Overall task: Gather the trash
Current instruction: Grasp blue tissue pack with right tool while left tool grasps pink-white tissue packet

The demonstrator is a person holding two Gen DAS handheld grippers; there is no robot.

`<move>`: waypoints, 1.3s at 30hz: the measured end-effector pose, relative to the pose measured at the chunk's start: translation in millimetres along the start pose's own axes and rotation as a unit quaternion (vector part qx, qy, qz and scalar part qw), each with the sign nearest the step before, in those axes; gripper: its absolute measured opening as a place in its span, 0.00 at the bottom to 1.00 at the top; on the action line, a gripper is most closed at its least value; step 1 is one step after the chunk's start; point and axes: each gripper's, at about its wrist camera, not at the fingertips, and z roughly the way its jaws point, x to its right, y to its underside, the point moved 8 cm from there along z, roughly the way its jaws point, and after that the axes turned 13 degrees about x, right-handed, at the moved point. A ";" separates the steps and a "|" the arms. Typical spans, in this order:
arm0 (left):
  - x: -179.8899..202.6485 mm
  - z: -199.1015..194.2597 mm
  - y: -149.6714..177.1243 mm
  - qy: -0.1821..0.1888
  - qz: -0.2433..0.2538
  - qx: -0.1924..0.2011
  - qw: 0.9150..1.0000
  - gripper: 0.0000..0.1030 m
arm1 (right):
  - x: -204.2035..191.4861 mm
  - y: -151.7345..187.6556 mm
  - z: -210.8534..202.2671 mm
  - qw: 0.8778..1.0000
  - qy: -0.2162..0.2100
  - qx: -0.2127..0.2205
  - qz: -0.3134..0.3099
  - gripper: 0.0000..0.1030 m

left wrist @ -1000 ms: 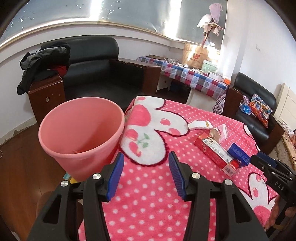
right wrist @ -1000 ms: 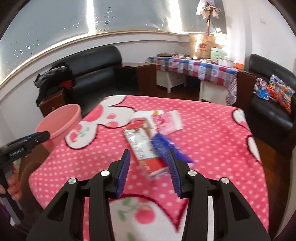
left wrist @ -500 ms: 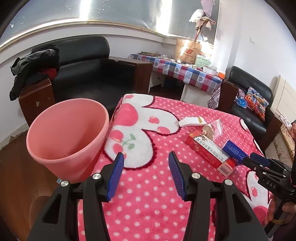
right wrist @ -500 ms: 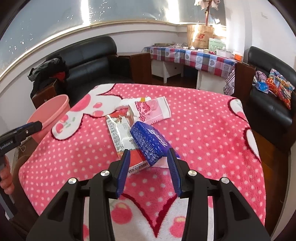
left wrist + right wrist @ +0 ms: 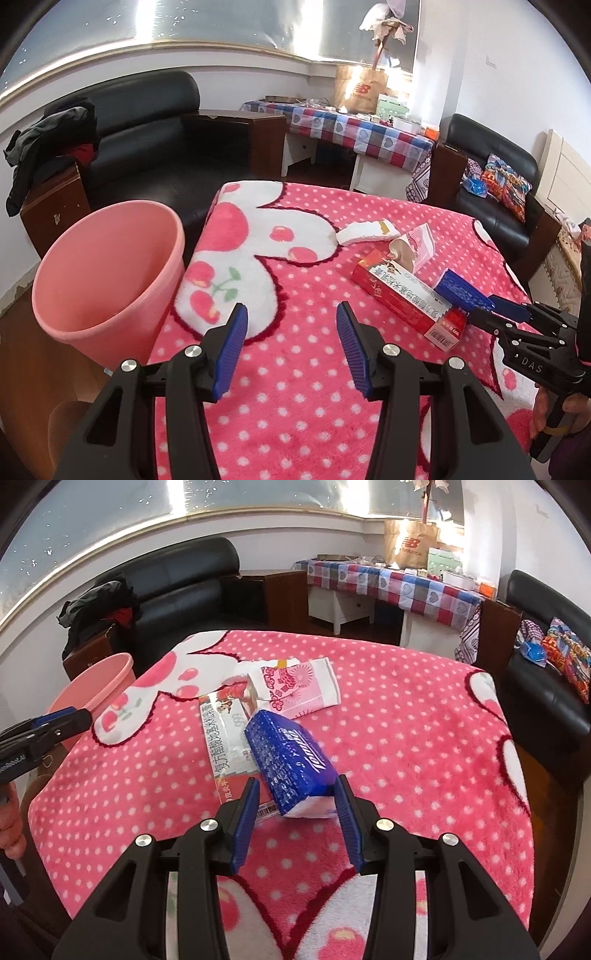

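Note:
A blue tissue pack (image 5: 290,764) lies on the pink dotted blanket (image 5: 406,738), partly on a red and white box (image 5: 227,746). A pink tissue packet (image 5: 299,690) and a white wrapper (image 5: 365,230) lie behind them. My right gripper (image 5: 295,806) is open, its jaws on either side of the blue pack's near end; I cannot tell whether they touch it. My left gripper (image 5: 291,341) is open and empty over the blanket, right of the pink bin (image 5: 107,273). The blue pack (image 5: 461,291) and the box (image 5: 402,295) also show in the left wrist view.
The pink bin stands off the blanket's left edge, also in the right wrist view (image 5: 96,690). A black sofa (image 5: 140,122), a wooden cabinet (image 5: 236,140), a checked-cloth table (image 5: 354,129) and a black armchair (image 5: 491,184) stand behind.
My right gripper has moved forward, so the blue pack's near end now lies between its jaws. My left gripper view has shifted right, with the bin further left.

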 end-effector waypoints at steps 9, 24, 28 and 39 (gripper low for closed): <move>14.6 5.9 -7.8 0.007 0.008 0.003 1.000 0.48 | 9.4 -4.0 9.4 1.000 0.006 -0.012 0.014 0.50; 37.4 17.5 -17.5 0.018 0.035 0.006 0.999 0.48 | 40.7 -6.3 14.7 0.995 -0.004 -0.003 0.105 0.50; 48.3 27.1 -24.0 0.034 0.040 0.007 0.999 0.48 | 40.3 -6.0 18.3 0.994 -0.007 -0.006 0.108 0.50; 93.5 65.8 -34.4 0.101 0.059 -0.014 0.993 0.48 | 48.2 -12.7 14.2 0.991 0.006 0.031 0.130 0.33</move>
